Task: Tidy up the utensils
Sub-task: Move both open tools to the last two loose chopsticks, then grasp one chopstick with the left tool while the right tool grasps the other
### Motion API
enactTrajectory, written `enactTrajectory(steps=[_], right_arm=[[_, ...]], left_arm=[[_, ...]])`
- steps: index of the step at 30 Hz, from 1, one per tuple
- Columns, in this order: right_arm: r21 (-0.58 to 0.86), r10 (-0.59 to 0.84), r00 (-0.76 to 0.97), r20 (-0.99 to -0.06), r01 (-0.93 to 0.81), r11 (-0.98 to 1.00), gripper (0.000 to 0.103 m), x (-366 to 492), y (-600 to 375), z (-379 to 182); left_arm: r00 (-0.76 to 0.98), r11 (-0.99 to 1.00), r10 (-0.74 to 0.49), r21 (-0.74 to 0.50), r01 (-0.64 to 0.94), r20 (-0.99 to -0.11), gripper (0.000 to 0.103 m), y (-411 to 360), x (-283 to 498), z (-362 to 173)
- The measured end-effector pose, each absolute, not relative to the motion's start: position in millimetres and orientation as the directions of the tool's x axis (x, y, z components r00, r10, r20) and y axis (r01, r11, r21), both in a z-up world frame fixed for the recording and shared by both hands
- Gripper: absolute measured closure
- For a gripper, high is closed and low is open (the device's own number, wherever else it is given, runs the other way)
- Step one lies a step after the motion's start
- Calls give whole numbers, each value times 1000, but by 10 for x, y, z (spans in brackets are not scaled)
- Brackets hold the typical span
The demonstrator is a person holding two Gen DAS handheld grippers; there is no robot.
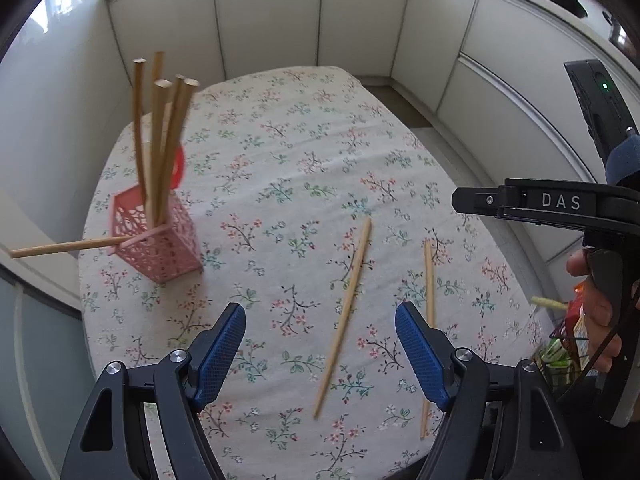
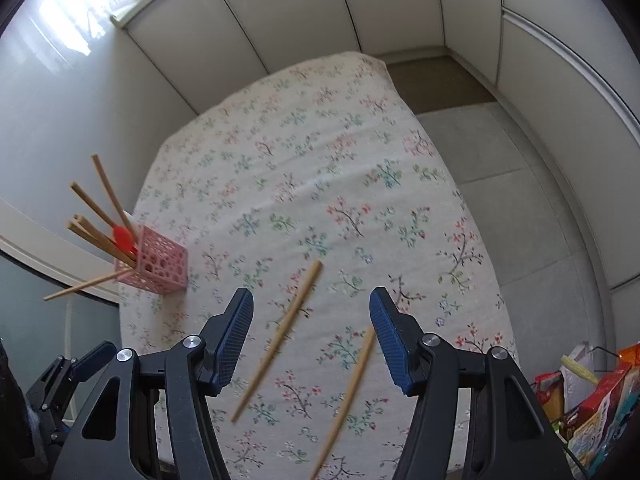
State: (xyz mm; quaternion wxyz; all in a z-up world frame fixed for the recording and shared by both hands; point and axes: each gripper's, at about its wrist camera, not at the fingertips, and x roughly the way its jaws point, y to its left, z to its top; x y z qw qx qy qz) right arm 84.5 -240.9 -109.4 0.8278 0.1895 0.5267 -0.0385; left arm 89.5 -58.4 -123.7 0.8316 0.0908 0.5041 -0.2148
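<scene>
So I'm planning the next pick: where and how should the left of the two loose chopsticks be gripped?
Probably mid-shaft, from straight above. The left chopstick lies flat on the tablecloth, clear of the other chopstick. Set the open right gripper with its jaws across the stick's width; its thin, tapering ends give less to hold.

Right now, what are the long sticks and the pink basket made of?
The two loose chopsticks look like bare wood or bamboo: pale tan, matte, no shine. I can't tell which of the two. The pink holder looks like moulded plastic: one even colour, with a pattern of holes through its walls. The floral tablecloth seems to be woven cloth, since it lies in soft wrinkles.
</scene>
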Motion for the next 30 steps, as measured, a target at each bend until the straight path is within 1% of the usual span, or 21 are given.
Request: enactTrajectory(steps=[8, 15, 16, 18, 19, 20, 21, 22, 23, 24, 25, 30], right_arm=[[222, 122, 279, -953, 365, 904, 39, 886, -2716, -1576], [207, 135, 201, -970, 403, 891, 39, 902, -2890, -1814], [211, 142, 193, -971, 408, 888, 39, 904, -2908, -1842], [212, 150, 177, -973, 412, 886, 39, 913, -2929, -1895], [209, 150, 169, -974, 413, 887, 39, 923, -2935, -1917], [206, 150, 163, -975, 414, 887, 39, 926, -2942, -1934], [203, 150, 158, -976, 415, 887, 39, 932, -2945, -1947], [203, 152, 153, -976, 417, 886, 39, 939, -2948, -1959], [205, 154, 151, -976, 419, 885, 39, 948, -2949, -1967], [206, 157, 150, -976, 420, 884, 39, 957, -2950, -1973], [207, 158, 148, -976, 418, 885, 39, 968, -2951, -1978], [207, 163, 141, -977, 406, 890, 39, 1005, -2915, -1993]], left_arm=[[287, 879, -202, -45, 474, -936, 24, -1037, 1117, -1824], [271, 878, -213, -63, 474, -939, 26, -1287, 1439, -2120], [269, 879, -219, -70, 472, -938, 29, -1308, 1476, -2154], [273, 878, -239, -88, 470, -932, 41, -1341, 1565, -2218], [274, 878, -242, -90, 469, -931, 44, -1368, 1611, -2258], [274, 880, -245, -94, 466, -930, 51, -1385, 1647, -2291], [271, 880, -253, -105, 463, -929, 61, -1403, 1681, -2317], [267, 882, -261, -116, 457, -928, 67, -1426, 1719, -2345], [259, 882, -270, -130, 453, -928, 77, -1446, 1748, -2371], [246, 879, -282, -147, 454, -927, 80, -1473, 1774, -2398], [242, 876, -288, -153, 457, -927, 80, -1508, 1797, -2421], [279, 865, -259, -93, 493, -925, 81, -1650, 1818, -2423]])
